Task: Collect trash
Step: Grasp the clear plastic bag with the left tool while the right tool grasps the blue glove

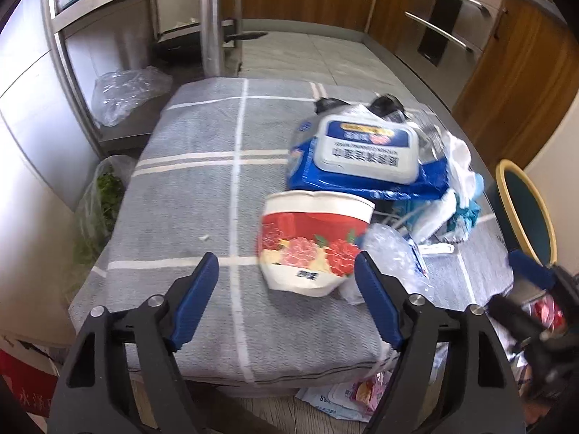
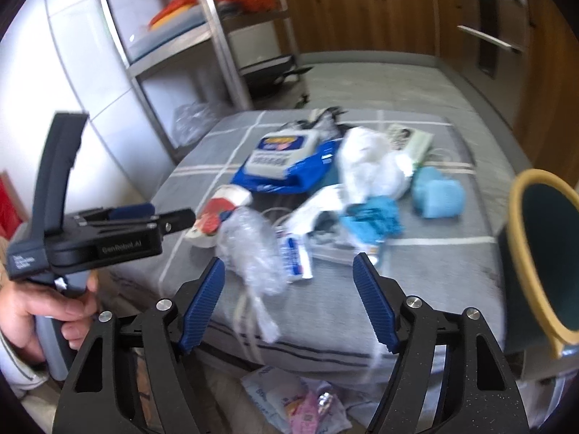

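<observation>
Stock-take, trash collection: I am judging this as barely begun.

- Left tool (image 1: 286, 271): I am holding it with the jaws spread and nothing between the pads. It is hanging just short of the paper cup (image 1: 315, 246), which is lying on its side on the grey checked cloth (image 1: 188, 188) covering the desk.
- Right tool (image 2: 289, 275): also spread and empty, and I am pointing it at the crumpled clear plastic (image 2: 249, 249) near the front edge. I am seeing no pad touching anything in either view.
- Still lying on the desk, uncollected: the paper cup; the clear plastic; the blue wipes pack (image 1: 362, 155) behind the cup; white crumpled tissue or bag (image 2: 369, 166); blue cloth-like scraps (image 2: 372, 217); a light blue block (image 2: 438, 191) to the right; a small white-and-blue wrapper (image 2: 295, 256) beside the plastic. The right view is blurring, so I am not naming the smaller pieces with confidence.
- On the floor below the front edge: a flat wipes packet (image 2: 267, 394) and a pink wrapper (image 2: 307, 408), also waiting.
- Receptacle: a yellow-rimmed bin (image 2: 535, 253) is standing at the right of the desk; I cannot tell whether anything is lying inside it.

Remaining, in my estimate: essentially everything, starting with the cup and the plastic.
</observation>
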Demonstrator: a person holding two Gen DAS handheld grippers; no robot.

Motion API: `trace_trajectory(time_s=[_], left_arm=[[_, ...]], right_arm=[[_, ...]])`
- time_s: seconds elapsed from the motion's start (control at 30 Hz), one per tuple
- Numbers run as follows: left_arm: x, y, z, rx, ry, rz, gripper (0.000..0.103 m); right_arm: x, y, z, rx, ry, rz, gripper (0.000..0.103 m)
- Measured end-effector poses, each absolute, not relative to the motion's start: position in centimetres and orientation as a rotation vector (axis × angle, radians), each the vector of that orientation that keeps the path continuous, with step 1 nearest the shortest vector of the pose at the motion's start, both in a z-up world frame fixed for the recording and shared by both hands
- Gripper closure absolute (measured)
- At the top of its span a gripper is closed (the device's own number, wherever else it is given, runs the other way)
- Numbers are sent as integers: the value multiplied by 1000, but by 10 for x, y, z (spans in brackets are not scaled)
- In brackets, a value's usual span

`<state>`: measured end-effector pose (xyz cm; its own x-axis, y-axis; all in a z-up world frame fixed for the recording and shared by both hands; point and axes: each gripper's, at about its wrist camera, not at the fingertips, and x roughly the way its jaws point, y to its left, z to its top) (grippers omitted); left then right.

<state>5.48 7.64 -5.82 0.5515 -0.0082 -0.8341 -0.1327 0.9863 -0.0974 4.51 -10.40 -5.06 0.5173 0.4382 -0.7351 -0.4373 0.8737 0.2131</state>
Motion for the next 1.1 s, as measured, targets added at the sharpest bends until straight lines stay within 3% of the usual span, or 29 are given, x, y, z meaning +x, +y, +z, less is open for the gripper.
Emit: trace_trajectory(time_s=[0.33, 0.7, 1.1], left_arm=[[47, 93, -54, -222, 954, 100, 22], [42, 25, -61, -211, 995, -146, 22], [72, 0, -103, -225, 1087, -92, 33]], right_arm=[[56, -83, -69, -45, 895, 508, 35], [84, -156, -68, 115, 894, 291, 35], [105, -156, -85, 175, 943, 357, 35]])
